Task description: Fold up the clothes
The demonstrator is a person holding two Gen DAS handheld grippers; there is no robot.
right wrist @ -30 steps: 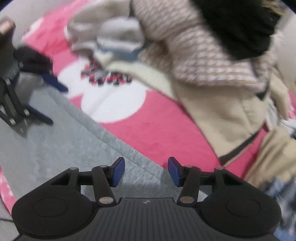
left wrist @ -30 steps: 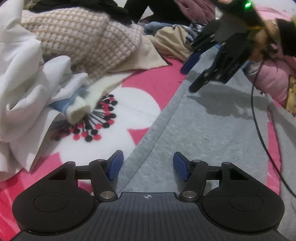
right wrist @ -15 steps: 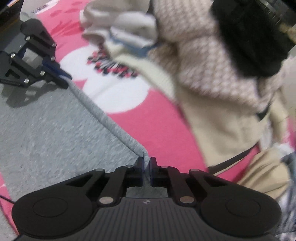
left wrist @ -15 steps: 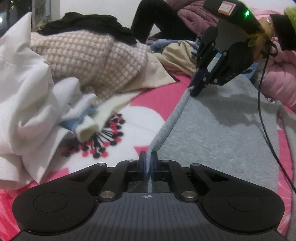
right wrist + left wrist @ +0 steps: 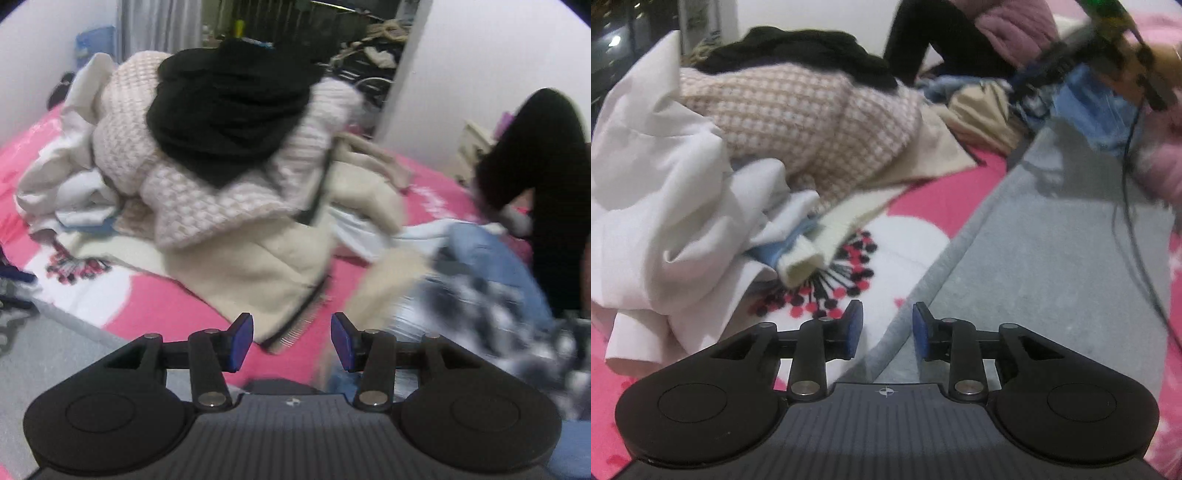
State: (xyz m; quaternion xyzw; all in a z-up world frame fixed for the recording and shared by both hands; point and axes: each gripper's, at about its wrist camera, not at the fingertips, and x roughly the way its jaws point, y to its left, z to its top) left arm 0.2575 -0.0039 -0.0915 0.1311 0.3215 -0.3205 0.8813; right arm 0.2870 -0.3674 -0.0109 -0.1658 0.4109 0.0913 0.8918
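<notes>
Grey garment (image 5: pixel 1052 280) lies flat on the pink floral bed cover (image 5: pixel 945 195); its thick left hem runs diagonally from the left tool (image 5: pixel 885 334) up toward the far right.

Left tool: jaws opening, blue pads apart. The hem edge sits between them low in the gap, with no pad pressing on it. So open, not gripping.

Right tool (image 5: pixel 291 341): jaws opening, nothing between them, only pink cover and the cream coat (image 5: pixel 266 258) zipper edge beyond. In the left wrist view it's a blurred shape at top right, above the garment's far end, cable (image 5: pixel 1137 236) trailing across the grey cloth.

Room to move: the grey panel is bare apart from the cable. Left of the hem there's a strip of bare cover with the white flower print, then the laundry pile crowds in: white shirt (image 5: pixel 657 206), checked knit (image 5: pixel 798 122), black garment (image 5: pixel 229 110) on top. A cream cuff (image 5: pixel 801 264) reaches closest to the left tool. On the right side, jeans (image 5: pixel 491 258) and a dark-and-white patterned piece (image 5: pixel 498 314) lie just past the right tool. A person in black (image 5: pixel 543 177) sits at the bed's far edge.

No containers in view.

Versus half a second ago: both tools were pinched shut on the hem; both have let go. Right tool has lifted off the garment and swung toward the pile. Hem has dropped back flat.
</notes>
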